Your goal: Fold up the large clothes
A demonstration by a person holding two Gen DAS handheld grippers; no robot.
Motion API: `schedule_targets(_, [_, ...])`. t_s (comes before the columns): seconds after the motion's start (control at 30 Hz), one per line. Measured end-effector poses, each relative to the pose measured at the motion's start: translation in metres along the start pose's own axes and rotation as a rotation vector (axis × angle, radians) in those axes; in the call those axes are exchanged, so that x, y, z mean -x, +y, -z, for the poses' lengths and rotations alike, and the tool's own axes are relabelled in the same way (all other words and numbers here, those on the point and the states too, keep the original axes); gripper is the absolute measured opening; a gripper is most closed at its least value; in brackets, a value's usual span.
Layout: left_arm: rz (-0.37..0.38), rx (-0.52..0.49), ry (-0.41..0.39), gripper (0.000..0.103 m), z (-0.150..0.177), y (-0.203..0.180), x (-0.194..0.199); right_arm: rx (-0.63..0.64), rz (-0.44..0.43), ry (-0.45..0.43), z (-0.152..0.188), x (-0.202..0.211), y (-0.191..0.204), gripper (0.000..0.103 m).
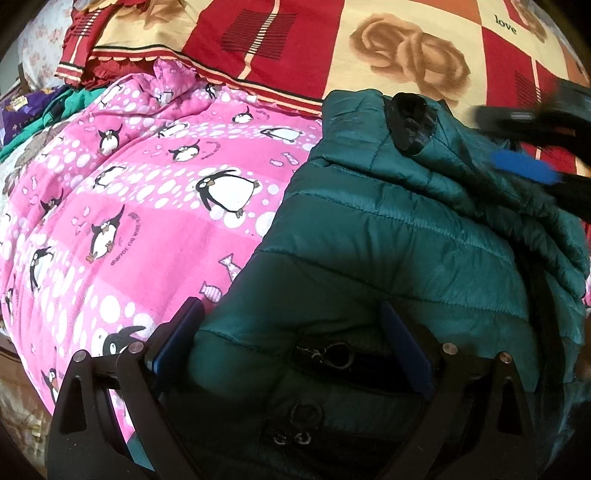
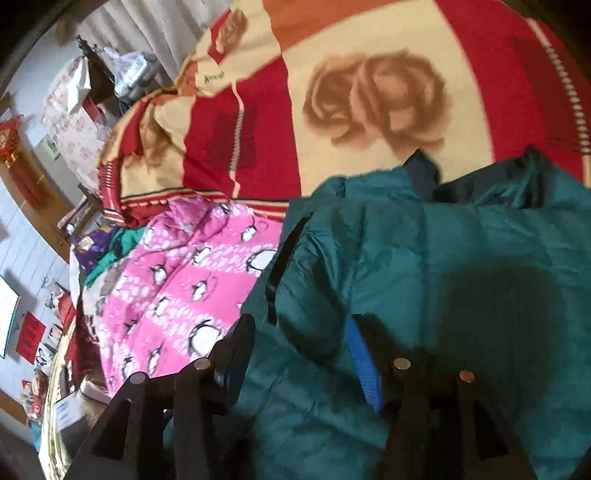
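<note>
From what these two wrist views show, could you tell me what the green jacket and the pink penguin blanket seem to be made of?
The green jacket looks like a quilted, padded synthetic shell, perhaps nylon or polyester: stitched puffy channels with a slight sheen. The pink penguin blanket looks like soft fleece or plush: matte, fuzzy surface with a printed pattern. Neither fibre can be confirmed by sight.

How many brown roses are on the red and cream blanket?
3 roses on the blanket in the left wrist view: one whole in the upper middle, one cut off at the top left, one at the top right. The jacket may hide more.
</note>
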State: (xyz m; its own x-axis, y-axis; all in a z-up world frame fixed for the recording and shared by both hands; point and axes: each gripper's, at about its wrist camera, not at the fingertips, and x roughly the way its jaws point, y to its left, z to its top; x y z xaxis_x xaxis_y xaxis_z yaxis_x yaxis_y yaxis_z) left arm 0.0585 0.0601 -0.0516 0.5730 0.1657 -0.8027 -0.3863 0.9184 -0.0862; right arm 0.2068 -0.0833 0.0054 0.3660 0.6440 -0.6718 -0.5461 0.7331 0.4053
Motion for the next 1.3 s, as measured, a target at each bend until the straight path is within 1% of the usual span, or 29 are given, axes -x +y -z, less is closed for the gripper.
schedule_targets(0.07, [0.017, -0.002, -0.002, 0.096, 0.000, 0.000, 0.001, 0.011, 0.021, -0.070, 0.008, 0.033, -0.003, 0.049])
schedule_targets(0.13, [0.046, 0.007, -0.003, 0.096, 0.000, 0.003, 0.004, 0.006, 0.088, -0.134, 0.027, 0.071, -0.019, 0.050])
schedule_targets(0.17, [0.070, 0.021, -0.015, 0.096, -0.002, 0.005, 0.007, 0.002, 0.131, -0.164, 0.038, 0.088, -0.030, 0.050])
schedule_targets(0.2, [0.094, 0.035, -0.034, 0.096, -0.003, 0.007, 0.011, 0.001, 0.203, -0.189, 0.050, 0.103, -0.042, 0.050])
schedule_targets(0.23, [0.131, 0.059, -0.073, 0.096, -0.007, 0.009, 0.019, -0.001, 0.256, -0.199, 0.059, 0.111, -0.050, 0.050])
schedule_targets(0.27, [0.155, 0.072, -0.096, 0.096, -0.011, 0.011, 0.024, -0.006, 0.338, -0.207, 0.075, 0.124, -0.066, 0.050])
schedule_targets(0.33, [0.228, 0.067, -0.156, 0.096, -0.027, 0.008, 0.032, -0.039, 0.467, -0.208, 0.101, 0.140, -0.093, 0.050])
schedule_targets(0.37, [0.264, 0.043, -0.174, 0.096, -0.037, 0.004, 0.033, -0.081, 0.523, -0.164, 0.107, 0.145, -0.109, 0.049])
schedule_targets(0.4, [0.300, 0.016, -0.178, 0.096, -0.049, -0.001, 0.031, -0.119, 0.550, -0.127, 0.109, 0.151, -0.123, 0.049])
schedule_targets(0.5, [0.409, -0.035, -0.165, 0.096, -0.082, -0.017, 0.012, -0.150, 0.542, -0.145, 0.113, 0.170, -0.141, 0.049])
schedule_targets(0.53, [0.414, -0.046, -0.173, 0.096, -0.093, -0.027, 0.004, -0.149, 0.542, -0.143, 0.115, 0.174, -0.145, 0.049])
schedule_targets(0.6, [0.380, -0.059, -0.185, 0.096, -0.106, -0.039, -0.006, -0.153, 0.559, -0.126, 0.117, 0.176, -0.151, 0.049])
schedule_targets(0.67, [0.363, -0.060, -0.194, 0.095, -0.115, -0.048, -0.019, -0.197, 0.594, -0.108, 0.119, 0.179, -0.163, 0.049])
schedule_targets(0.73, [0.370, -0.051, -0.206, 0.089, -0.115, -0.050, -0.029, -0.263, 0.583, -0.107, 0.122, 0.184, -0.174, 0.049])
schedule_targets(0.8, [0.386, -0.039, -0.191, 0.074, -0.113, -0.047, -0.041, -0.354, 0.545, -0.119, 0.126, 0.192, -0.190, 0.049])
schedule_targets(0.83, [0.383, -0.039, -0.168, 0.070, -0.113, -0.047, -0.047, -0.397, 0.527, -0.127, 0.127, 0.194, -0.197, 0.049])
schedule_targets(0.9, [0.376, -0.046, -0.130, 0.052, -0.113, -0.049, -0.054, -0.471, 0.492, -0.142, 0.131, 0.200, -0.208, 0.049])
schedule_targets(0.93, [0.378, -0.050, -0.128, 0.049, -0.113, -0.050, -0.055, -0.489, 0.489, -0.147, 0.131, 0.201, -0.211, 0.049])
schedule_targets(0.97, [0.383, -0.061, -0.130, 0.037, -0.113, -0.051, -0.055, -0.497, 0.497, -0.151, 0.131, 0.203, -0.212, 0.049])
schedule_targets(1.0, [0.382, -0.071, -0.133, 0.030, -0.112, -0.053, -0.054, -0.496, 0.509, -0.155, 0.130, 0.203, -0.212, 0.049])
schedule_targets(1.03, [0.377, -0.088, -0.145, 0.028, -0.111, -0.056, -0.051, -0.494, 0.516, -0.159, 0.128, 0.204, -0.211, 0.049])
schedule_targets(1.07, [0.374, -0.099, -0.154, 0.023, -0.110, -0.057, -0.049, -0.492, 0.518, -0.165, 0.127, 0.203, -0.209, 0.049])
schedule_targets(1.17, [0.376, -0.125, -0.201, 0.020, -0.110, -0.058, -0.035, -0.480, 0.527, -0.165, 0.126, 0.199, -0.205, 0.049])
schedule_targets(1.3, [0.425, -0.071, -0.283, 0.019, -0.116, -0.038, -0.009, -0.478, 0.533, -0.149, 0.125, 0.192, -0.203, 0.049])
